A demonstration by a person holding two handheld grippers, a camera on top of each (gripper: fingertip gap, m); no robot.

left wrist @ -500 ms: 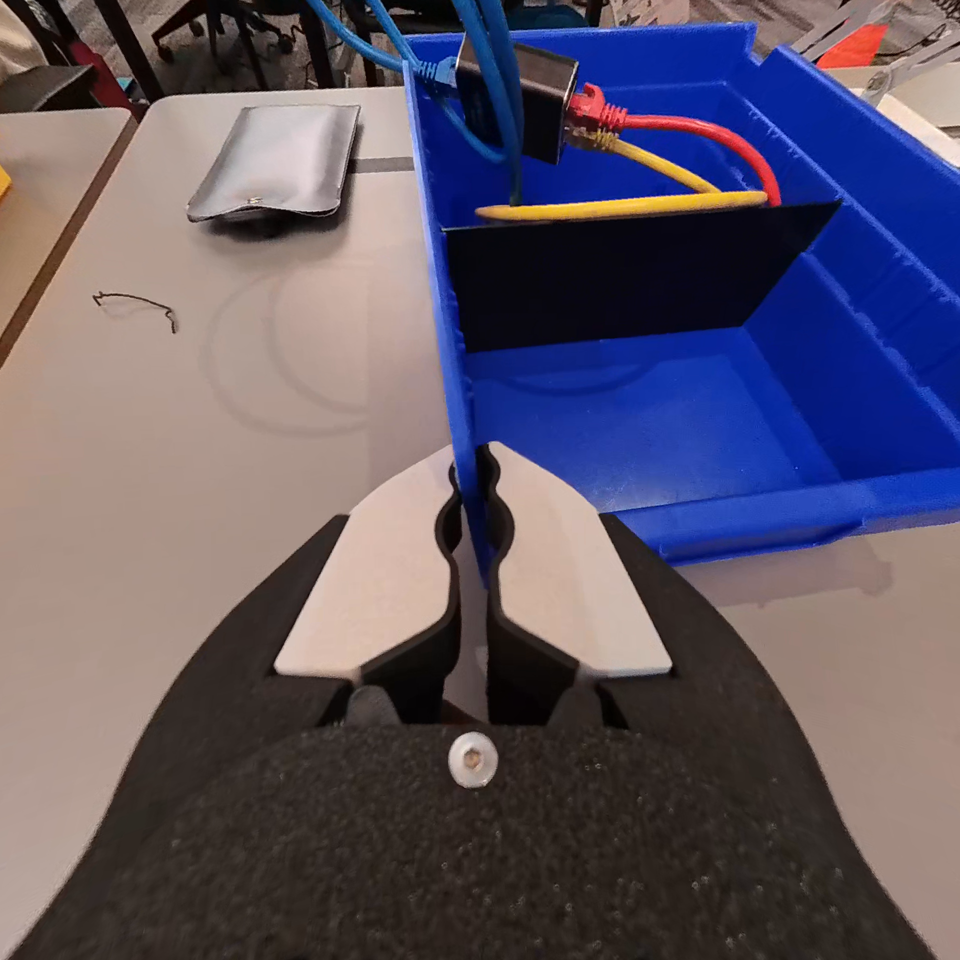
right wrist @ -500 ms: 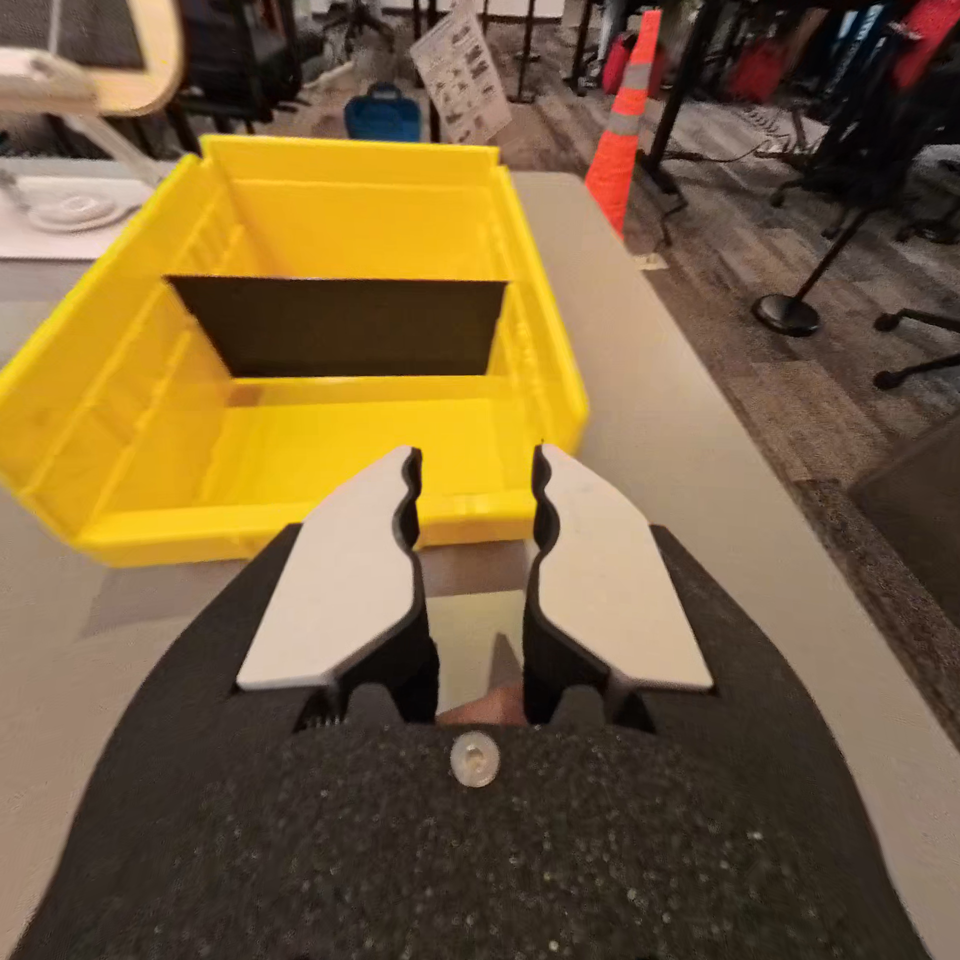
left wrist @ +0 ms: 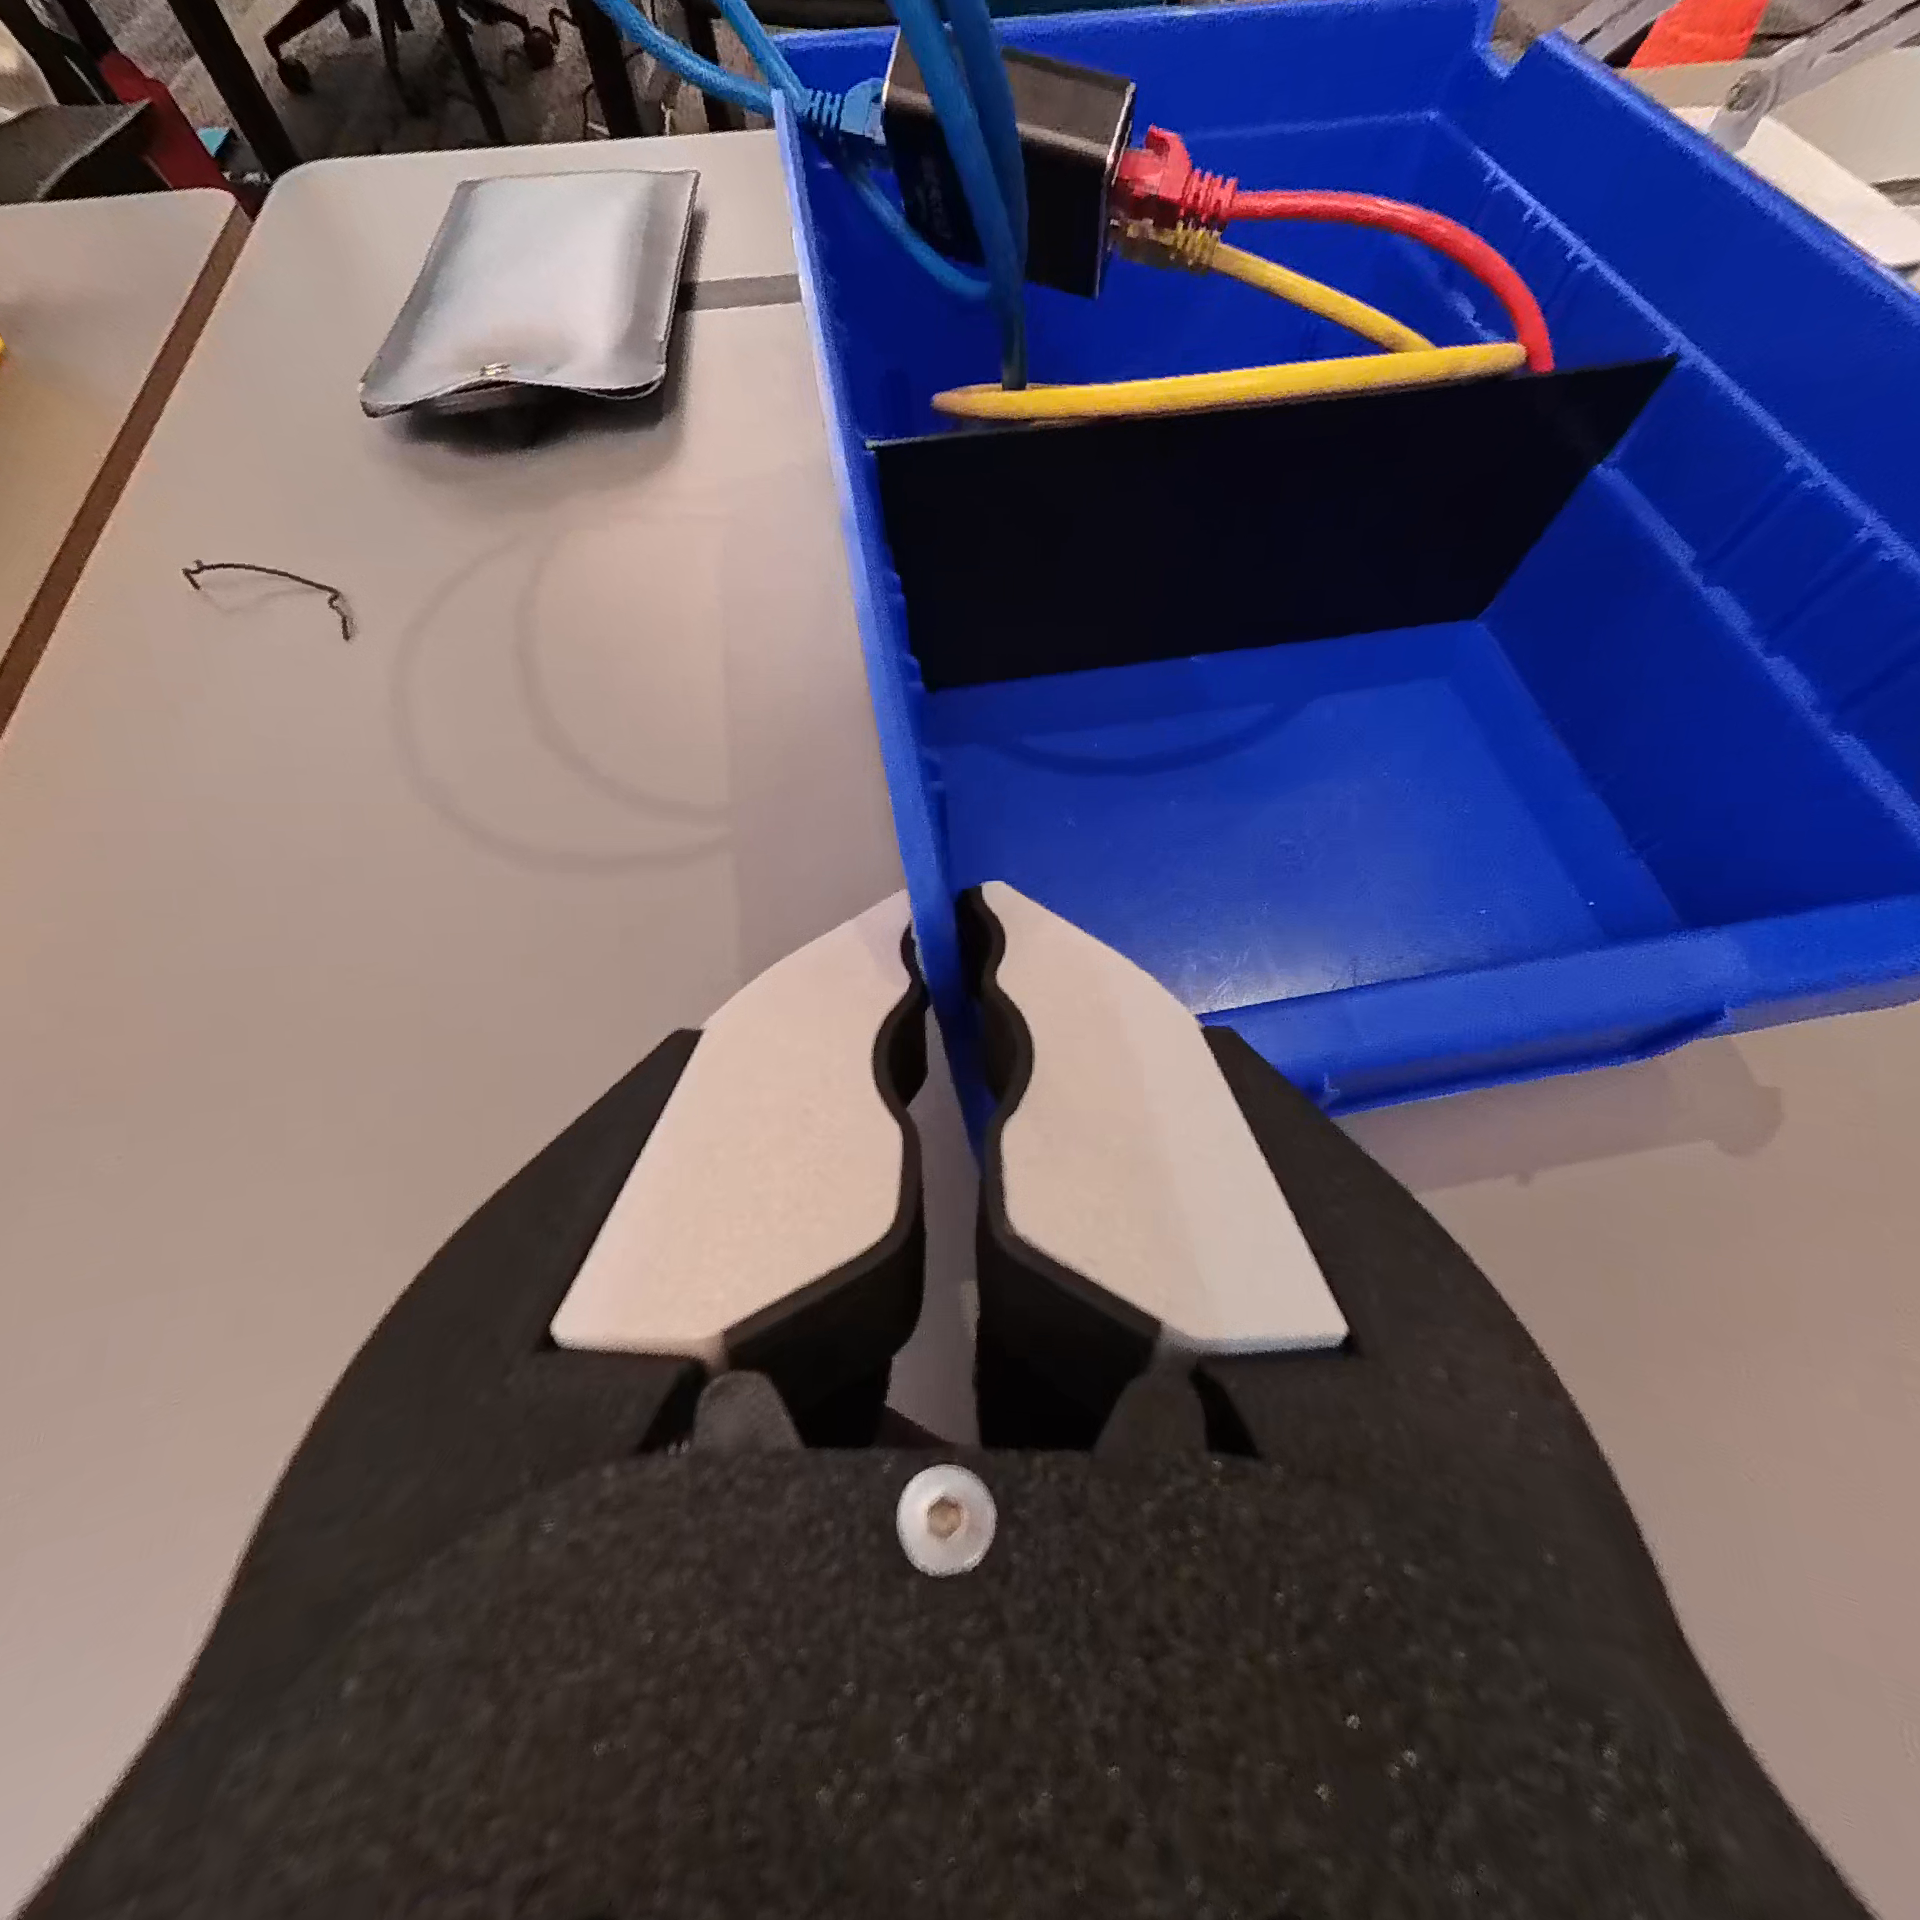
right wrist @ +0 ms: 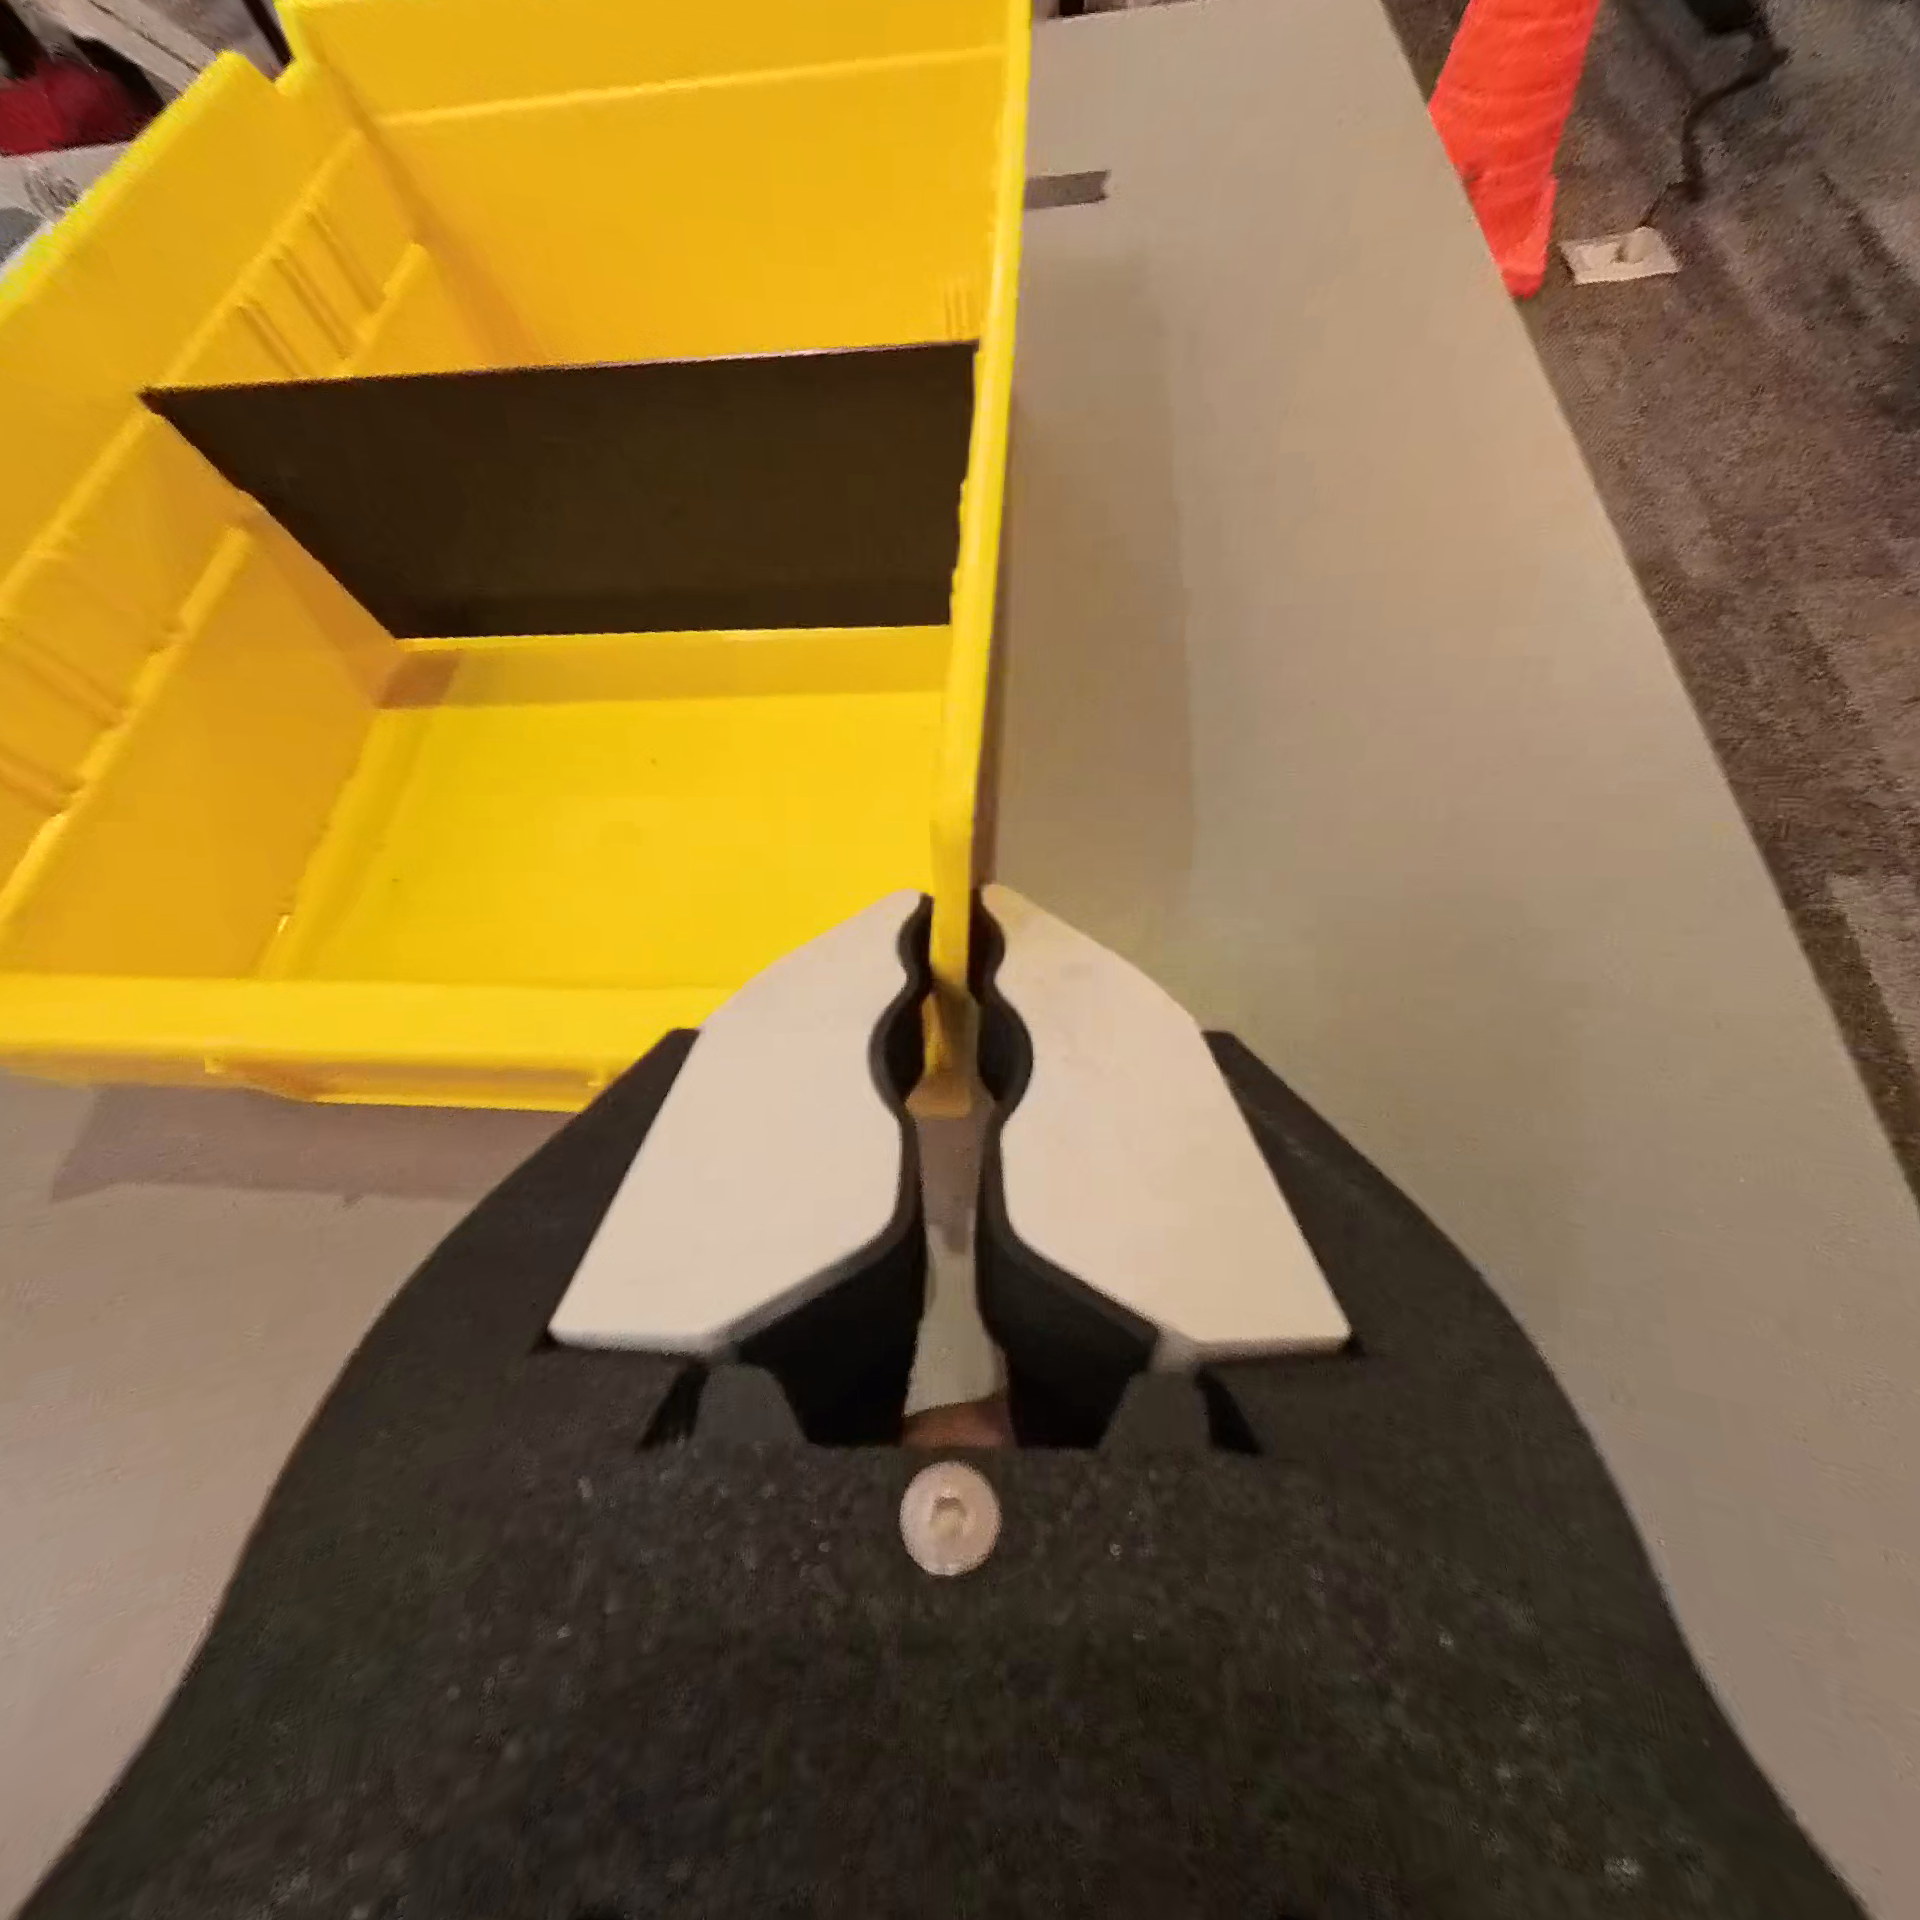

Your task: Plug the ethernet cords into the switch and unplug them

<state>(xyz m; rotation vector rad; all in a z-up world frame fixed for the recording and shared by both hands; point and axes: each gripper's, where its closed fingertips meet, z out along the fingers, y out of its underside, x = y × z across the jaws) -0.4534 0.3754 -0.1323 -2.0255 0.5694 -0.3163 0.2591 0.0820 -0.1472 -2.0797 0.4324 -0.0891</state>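
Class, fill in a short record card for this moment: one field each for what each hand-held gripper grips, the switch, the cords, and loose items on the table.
Left hand-held gripper: shut on blue bin, left wall
Right hand-held gripper: shut on yellow bin, right wall
Switch: black, in blue bin's far compartment
Cords: red and yellow plugged in; blue cords draped over the switch
Table items: grey pouch, bent wire

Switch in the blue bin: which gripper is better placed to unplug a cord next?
Left, probably. The left gripper clamps the blue bin holding the switch; the right gripper clamps the yellow bin.
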